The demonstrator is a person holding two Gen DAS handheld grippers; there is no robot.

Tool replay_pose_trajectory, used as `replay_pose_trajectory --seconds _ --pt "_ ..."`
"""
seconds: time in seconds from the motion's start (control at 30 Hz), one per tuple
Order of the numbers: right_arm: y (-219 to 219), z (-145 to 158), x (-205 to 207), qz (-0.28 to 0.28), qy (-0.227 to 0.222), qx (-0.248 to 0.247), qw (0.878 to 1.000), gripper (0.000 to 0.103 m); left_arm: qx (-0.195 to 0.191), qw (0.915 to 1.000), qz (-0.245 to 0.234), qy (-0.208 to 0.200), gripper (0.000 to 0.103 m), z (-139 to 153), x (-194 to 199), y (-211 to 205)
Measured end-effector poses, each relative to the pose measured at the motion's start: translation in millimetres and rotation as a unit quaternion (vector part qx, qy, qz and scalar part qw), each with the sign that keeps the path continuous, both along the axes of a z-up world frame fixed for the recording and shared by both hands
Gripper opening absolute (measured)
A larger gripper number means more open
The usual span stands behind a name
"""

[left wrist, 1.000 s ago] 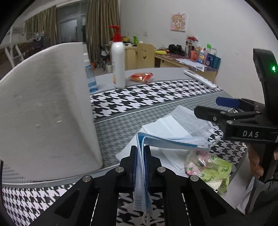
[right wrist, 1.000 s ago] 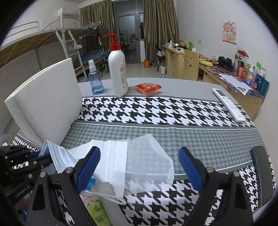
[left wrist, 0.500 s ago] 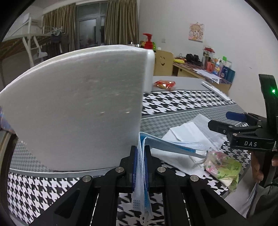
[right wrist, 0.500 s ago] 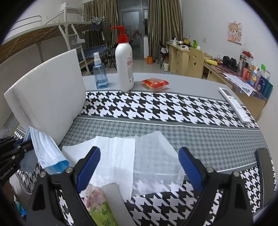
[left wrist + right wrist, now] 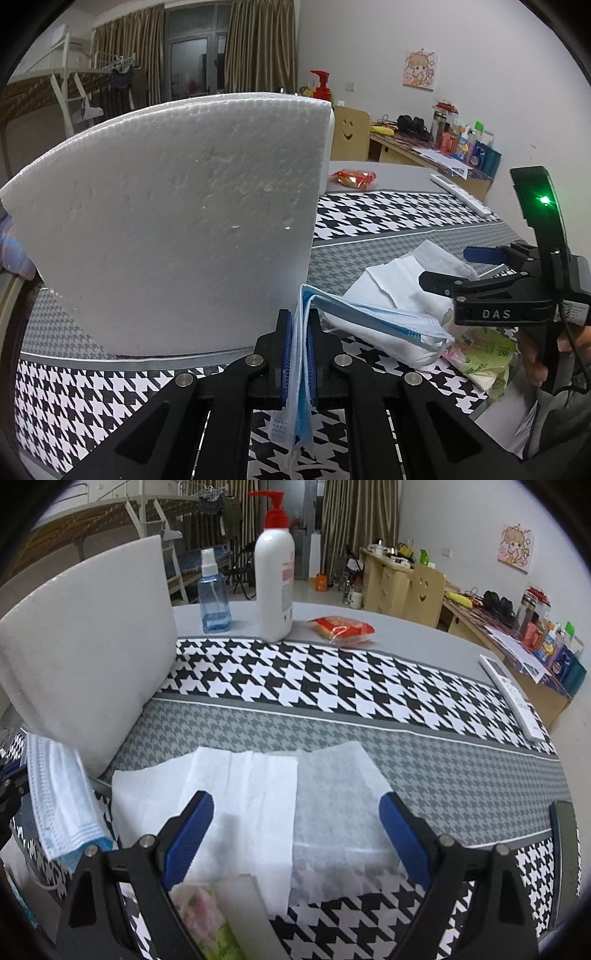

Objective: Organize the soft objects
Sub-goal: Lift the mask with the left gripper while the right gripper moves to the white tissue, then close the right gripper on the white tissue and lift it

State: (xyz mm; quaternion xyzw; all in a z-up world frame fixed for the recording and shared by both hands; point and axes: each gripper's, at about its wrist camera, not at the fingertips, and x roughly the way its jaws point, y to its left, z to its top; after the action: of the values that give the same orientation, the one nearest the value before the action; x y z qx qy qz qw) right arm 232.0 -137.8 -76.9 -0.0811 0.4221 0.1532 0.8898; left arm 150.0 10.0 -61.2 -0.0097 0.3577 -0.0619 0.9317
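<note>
My left gripper (image 5: 300, 350) is shut on a folded blue face mask (image 5: 373, 319), which hangs to the right above the table; the same face mask (image 5: 59, 797) shows at the left of the right wrist view. My right gripper (image 5: 297, 827) stands open just above a white tissue (image 5: 236, 794) and a thinner translucent sheet (image 5: 340, 797) lying flat on the houndstooth cloth (image 5: 332, 686). Nothing is between its fingers. A green floral tissue pack (image 5: 207, 919) lies at the near table edge, under the right gripper. In the left wrist view the right gripper (image 5: 476, 266) hovers over the tissue (image 5: 384, 291).
A big white foam block (image 5: 177, 229) leans upright at the left, close to the mask. At the back stand a white pump bottle (image 5: 275, 579), a blue spray bottle (image 5: 213, 598) and a red snack pack (image 5: 341, 627). A remote (image 5: 513, 698) lies at the right edge.
The right gripper has sunk closer to the tissues. The left gripper with the mask has shifted left, so the foam block now fills its view and hides the bottles.
</note>
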Motion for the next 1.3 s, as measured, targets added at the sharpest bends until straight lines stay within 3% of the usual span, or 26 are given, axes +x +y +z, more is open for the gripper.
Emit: replay_pose_trajectory --seconds 0.5,0.77,1.0,1.17,1.23,1.3 --pt "15.1 -14.6 7.3 0.004 0.015 -0.054 0.998 0.094 -0.005 1.0 -0.004 0.004 0.008 -2.9 1.0 2.5" --pt "15.1 -14.7 8.2 0.008 0.02 -0.053 0.998 0.093 -0.008 1.0 -0.004 0.005 0.008 -3.3 0.2 2.9" --pt "11.0 -14.9 8.8 0.024 0.044 -0.012 0.999 0.075 -0.007 1.0 -0.005 0.004 0.008 -2.6 -1.6 2.8" --pt "13.7 -13.8 6.4 0.037 0.044 -0.009 0.998 0.064 -0.008 0.9999 -0.006 0.004 0.008 -2.2 -3.0 2.0" --pt "15.0 -13.1 5.4 0.042 0.044 -0.007 0.998 0.055 -0.008 0.9999 -0.006 0.003 0.008 -2.3 -4.4 1.7" --pt "16.4 -11.8 3.6 0.048 0.043 -0.007 0.998 0.038 -0.008 1.0 -0.005 0.003 0.008 -1.8 -5.8 2.0"
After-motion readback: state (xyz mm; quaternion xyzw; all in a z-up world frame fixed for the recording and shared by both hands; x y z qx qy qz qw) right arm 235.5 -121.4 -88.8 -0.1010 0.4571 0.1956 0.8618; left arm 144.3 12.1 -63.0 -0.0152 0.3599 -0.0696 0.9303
